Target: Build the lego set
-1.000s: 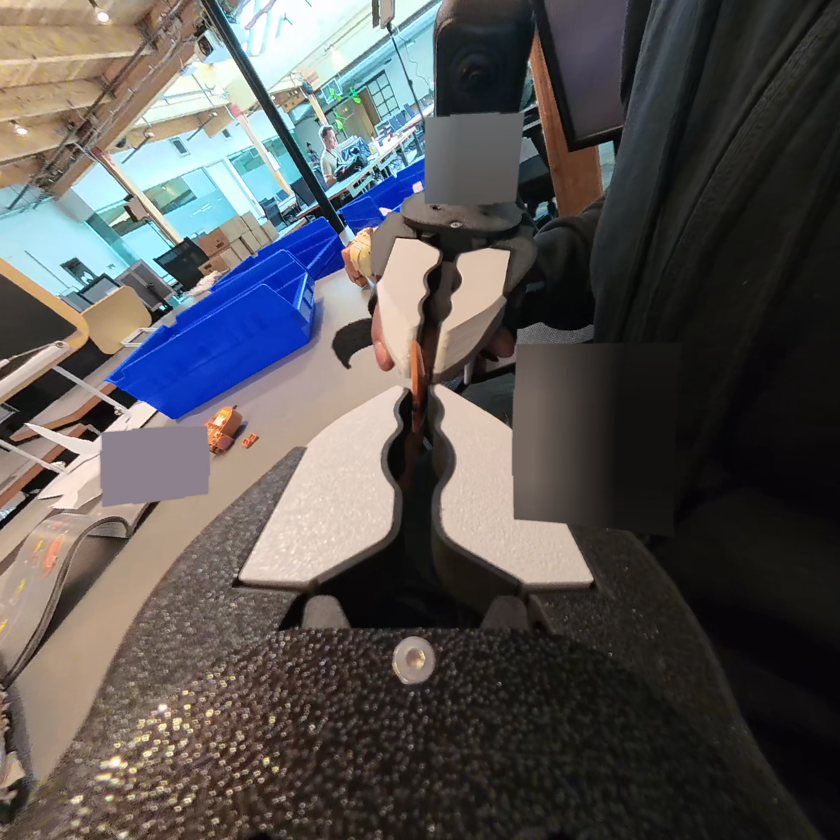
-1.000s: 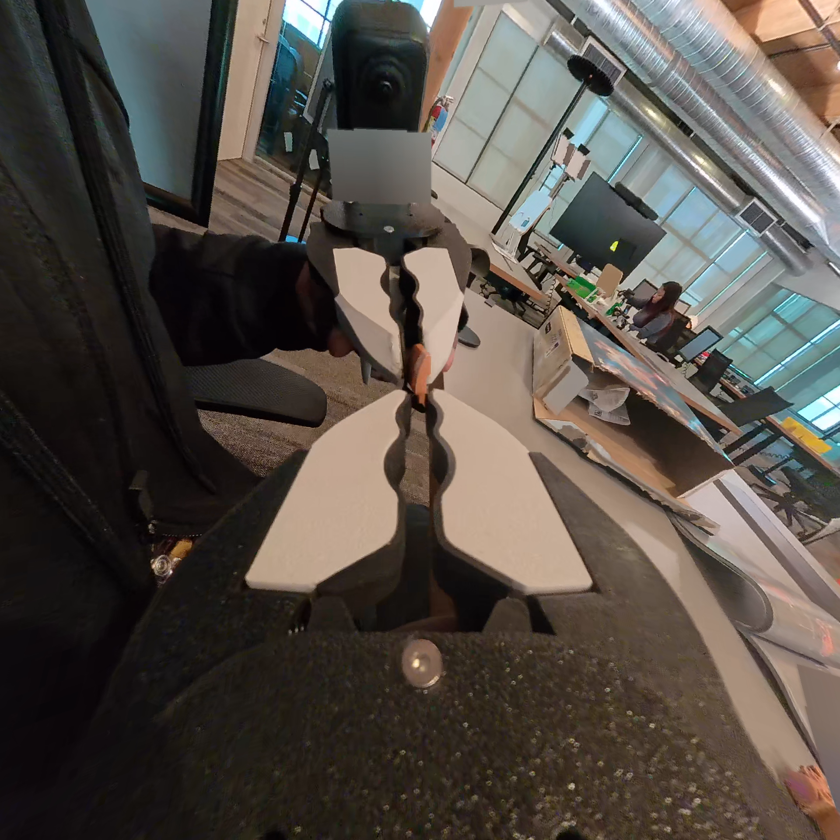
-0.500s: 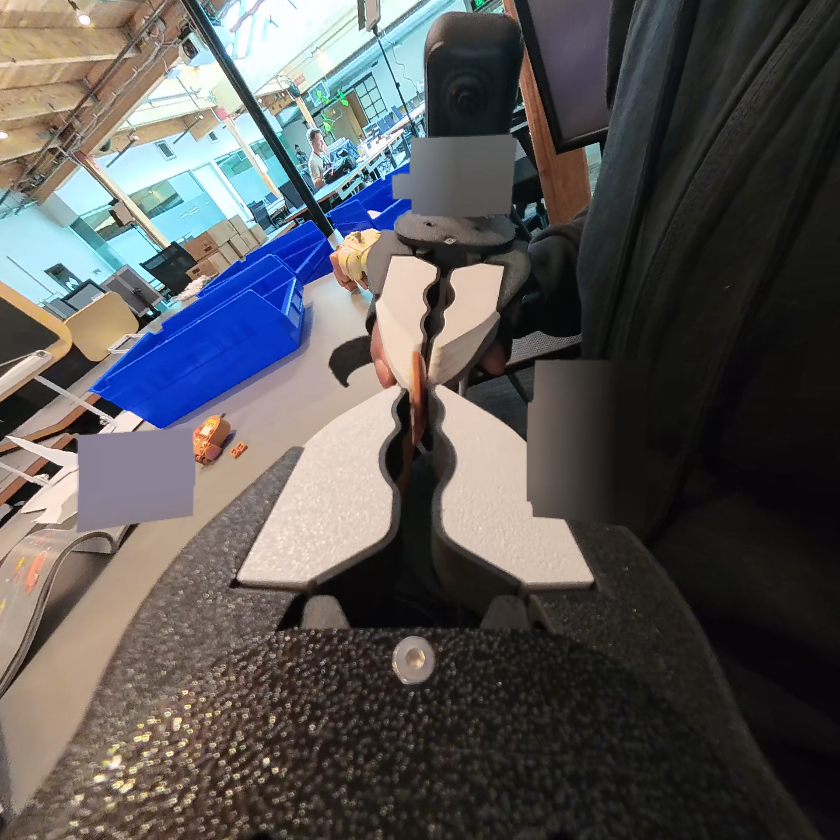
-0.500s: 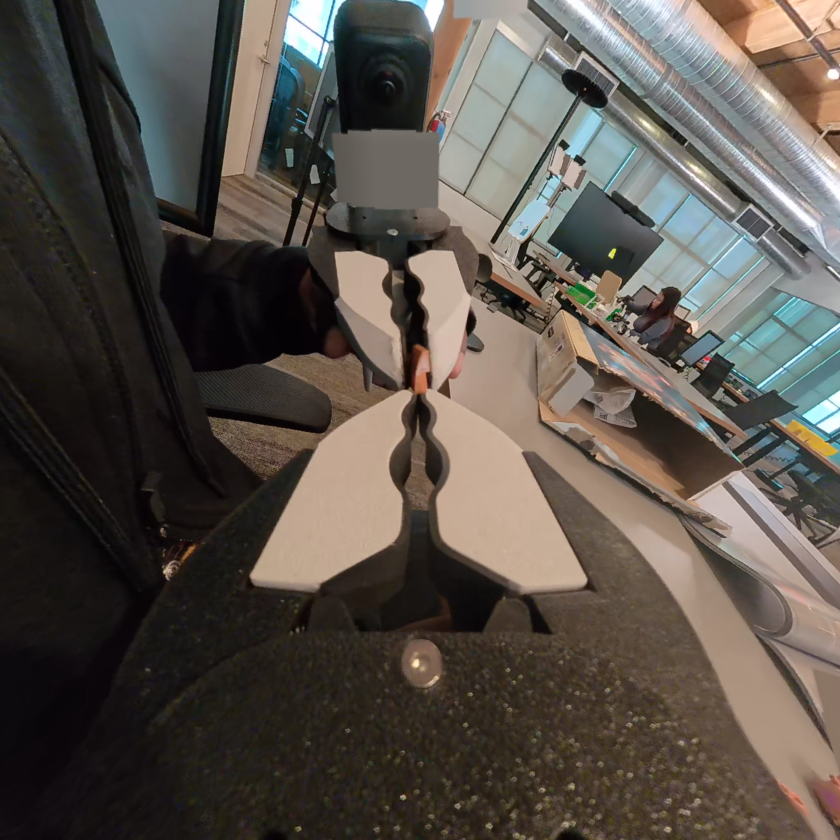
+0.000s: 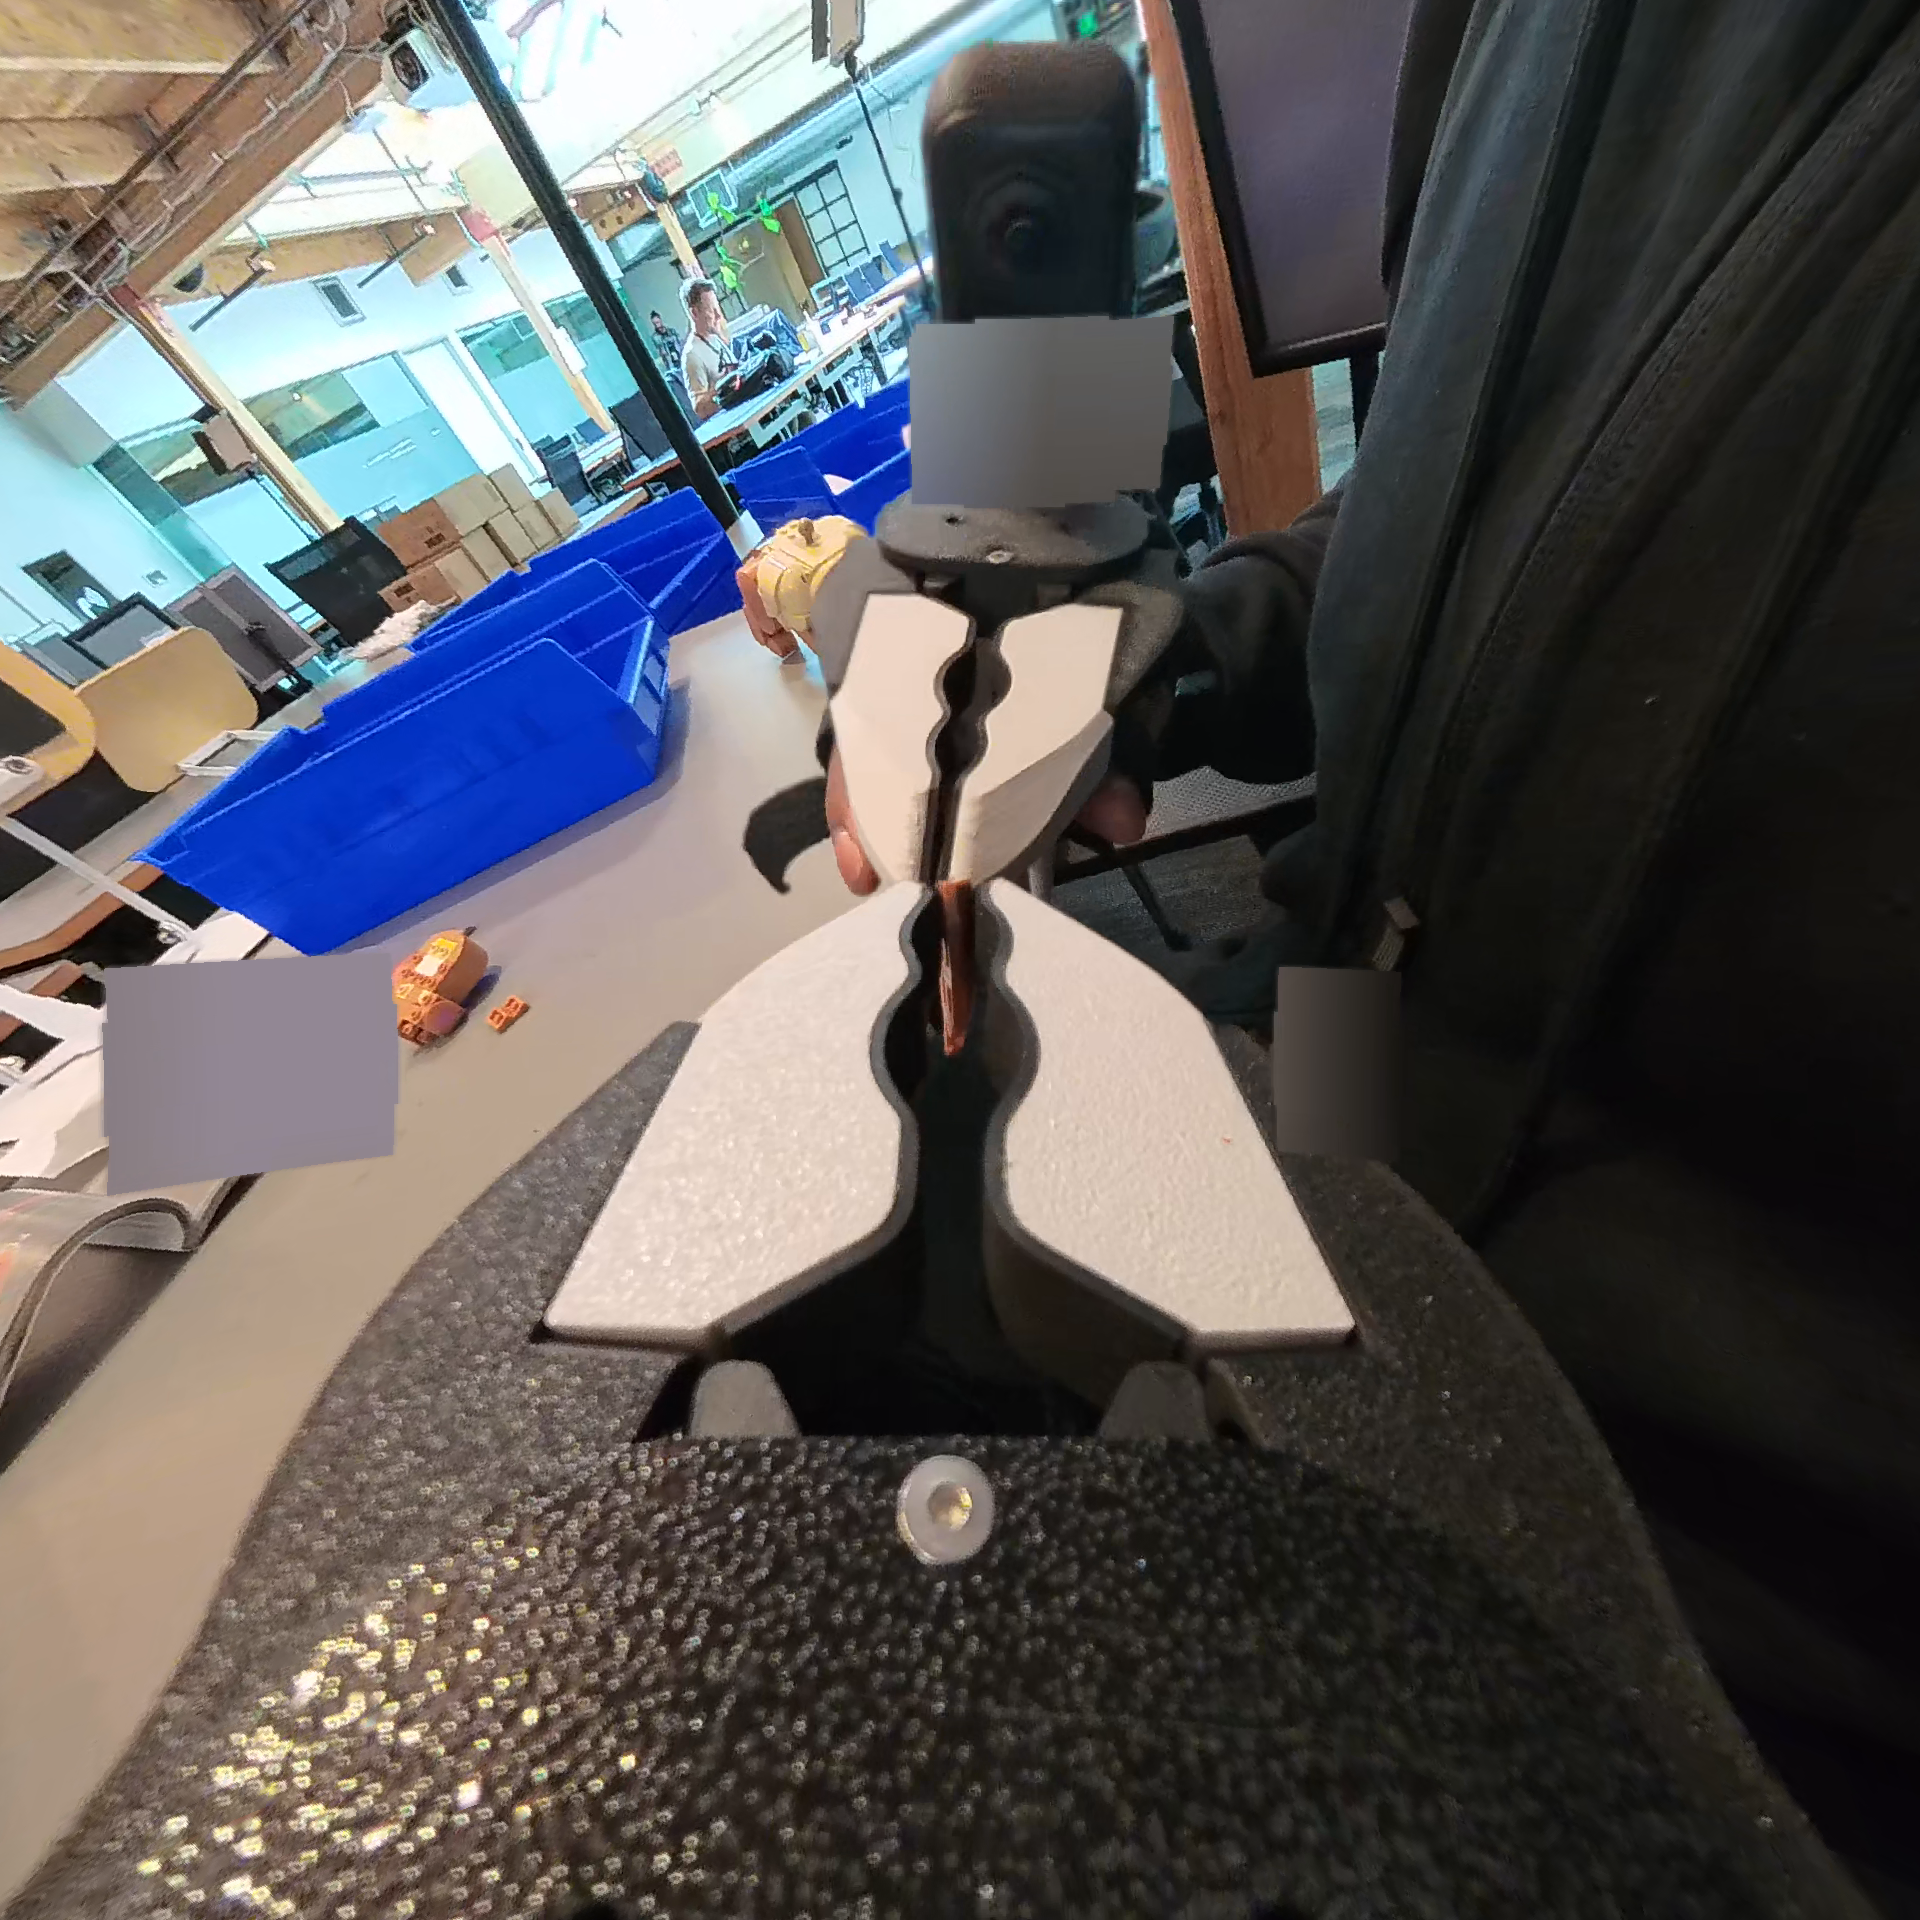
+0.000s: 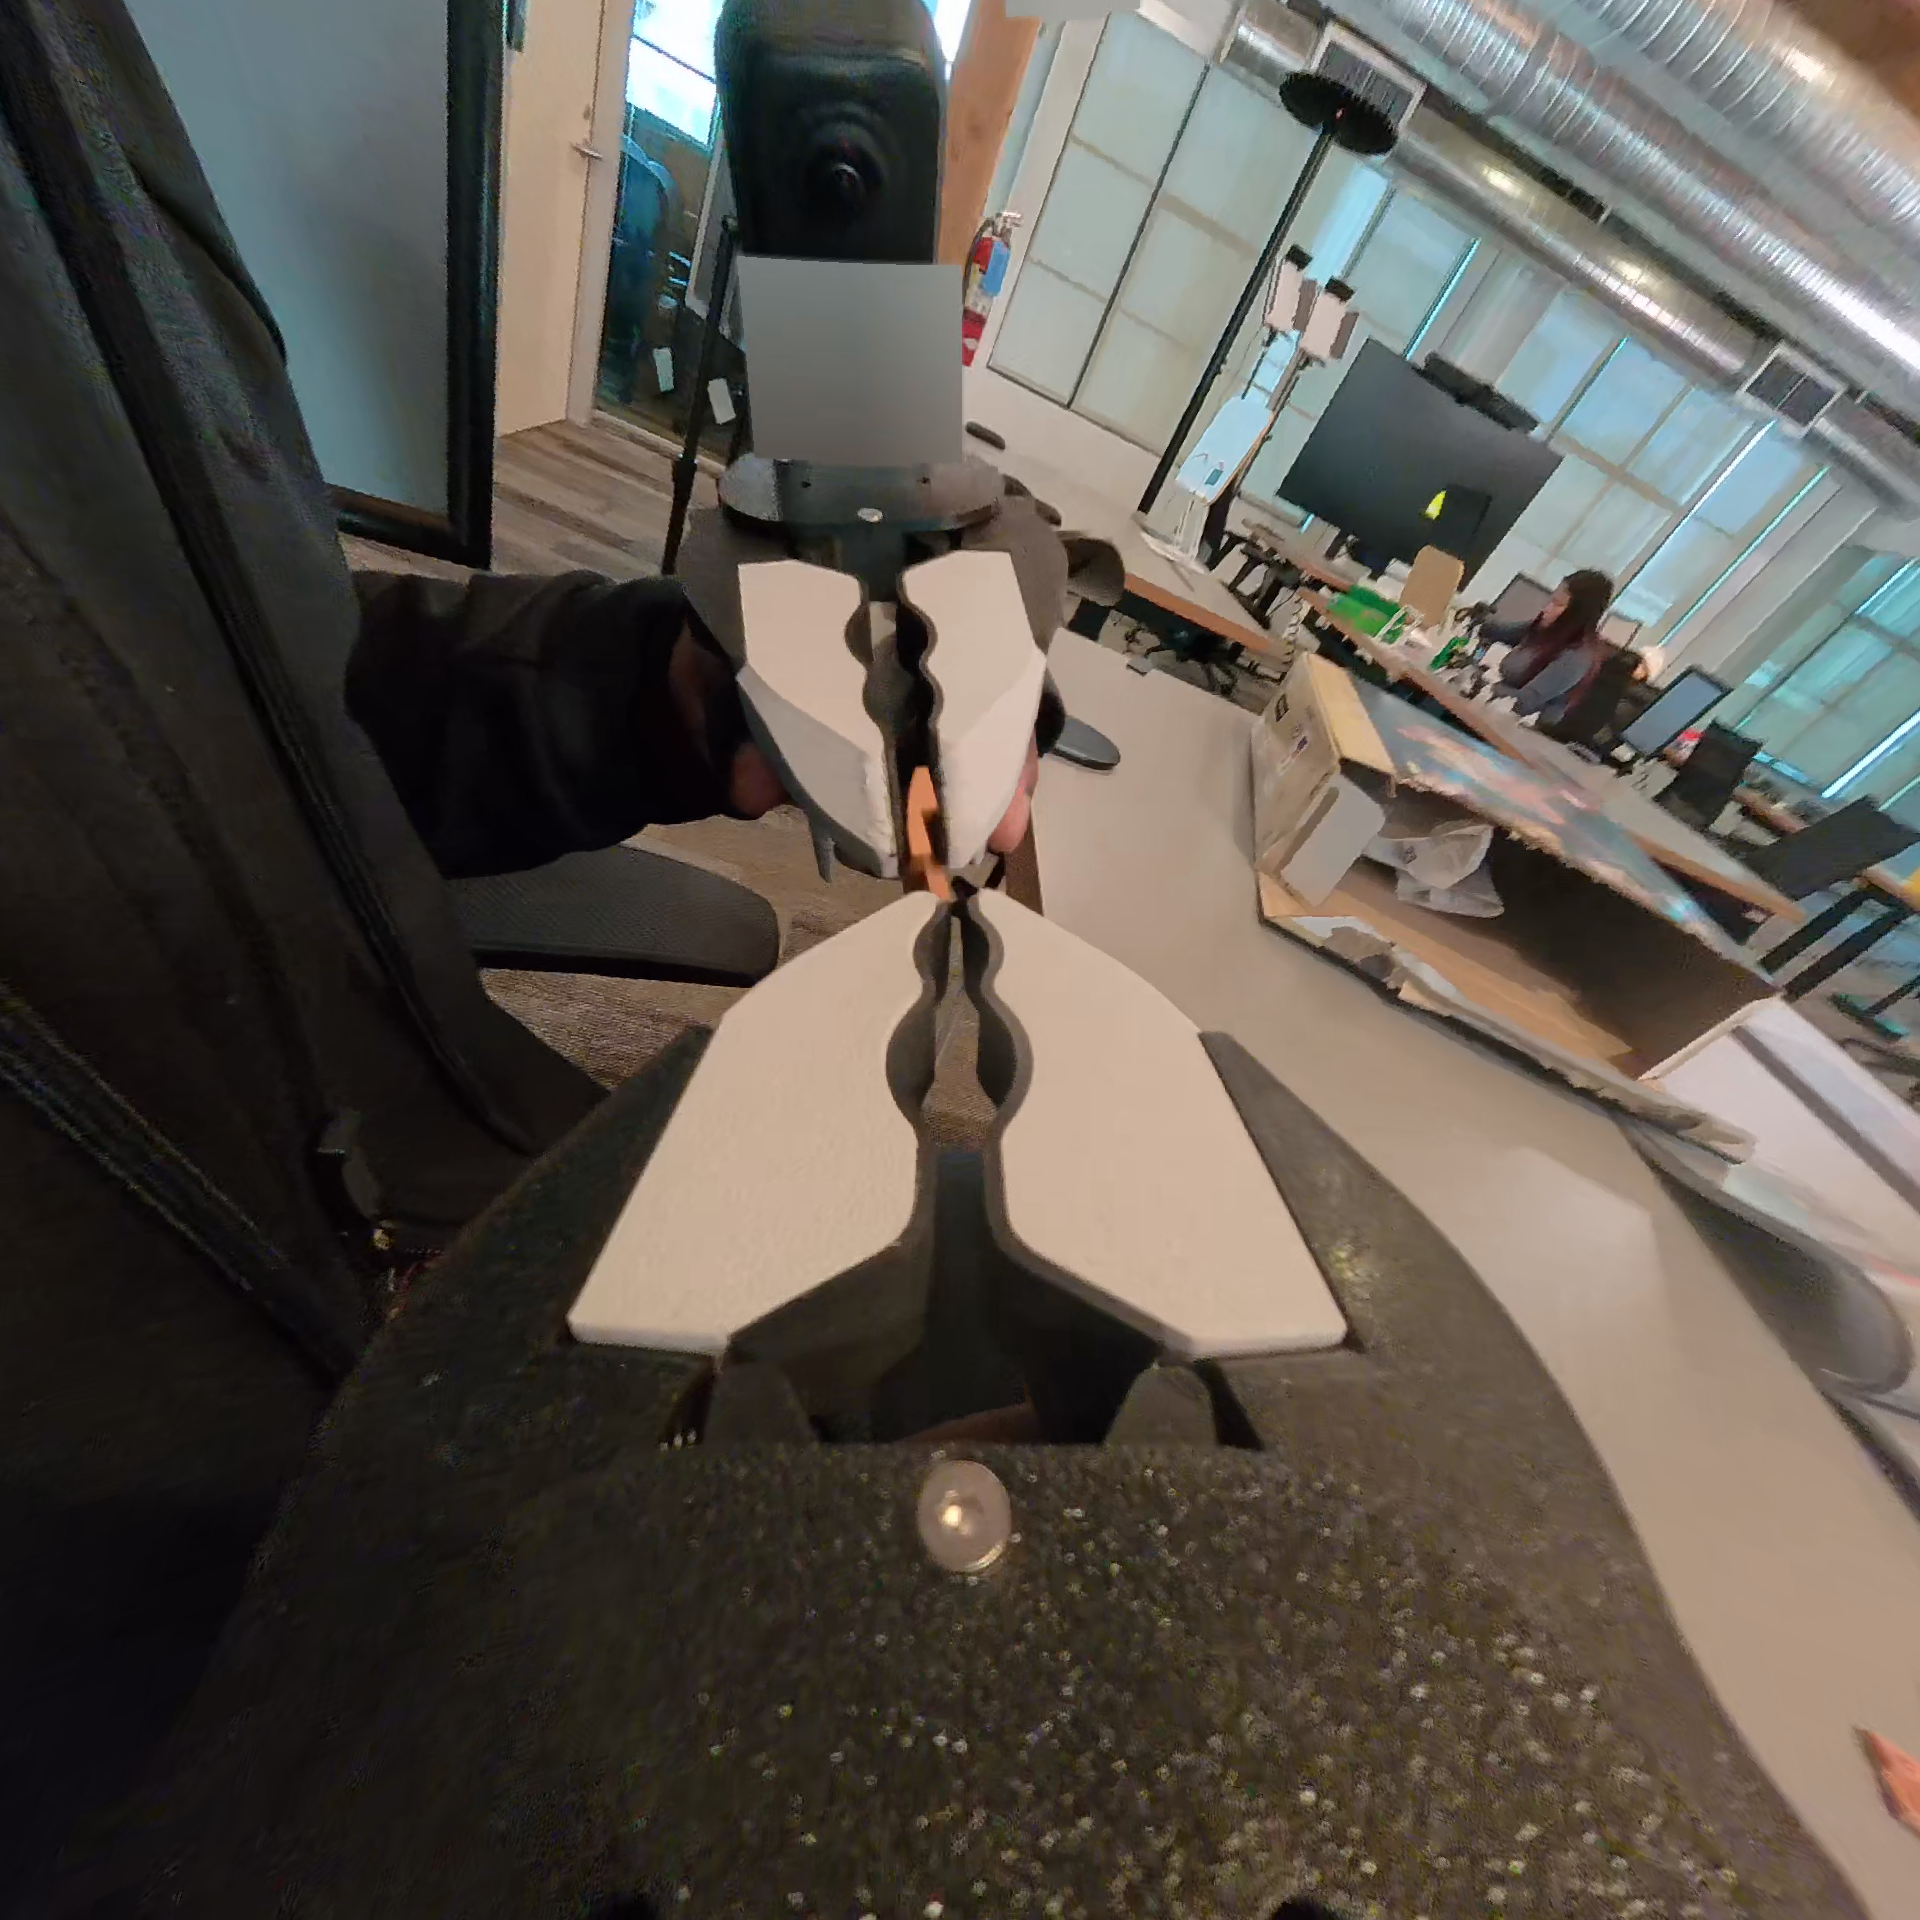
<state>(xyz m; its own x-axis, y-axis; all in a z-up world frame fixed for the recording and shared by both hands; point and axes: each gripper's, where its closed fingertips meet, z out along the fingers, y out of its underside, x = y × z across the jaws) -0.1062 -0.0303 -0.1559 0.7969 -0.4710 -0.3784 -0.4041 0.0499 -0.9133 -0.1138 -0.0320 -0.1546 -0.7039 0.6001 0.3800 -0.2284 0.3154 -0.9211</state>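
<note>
Here, left gripper (image 5: 951,914) pinching thin orange lego piece (image 5: 954,977) between jaws; right gripper (image 6: 948,914) facing it tip-to-tip at 12 o'clock, jaws pressing together, seemingly gripping same piece. Small lego build (image 5: 436,982) sitting on grey table (image 5: 623,914) at 9 o'clock.

The left hand-held gripper (image 6: 920,862) (tip-to-tip with the right hand-held gripper (image 6: 951,920)) pinches an orange piece (image 6: 923,836).

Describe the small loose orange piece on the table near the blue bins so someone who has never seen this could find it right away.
Start at the nearest blue bin on the grey table in the left wrist view. In front of it sits a rounded brown and orange lego lump. The small orange piece lies just right of that lump, flat, far smaller and all one colour.
</note>
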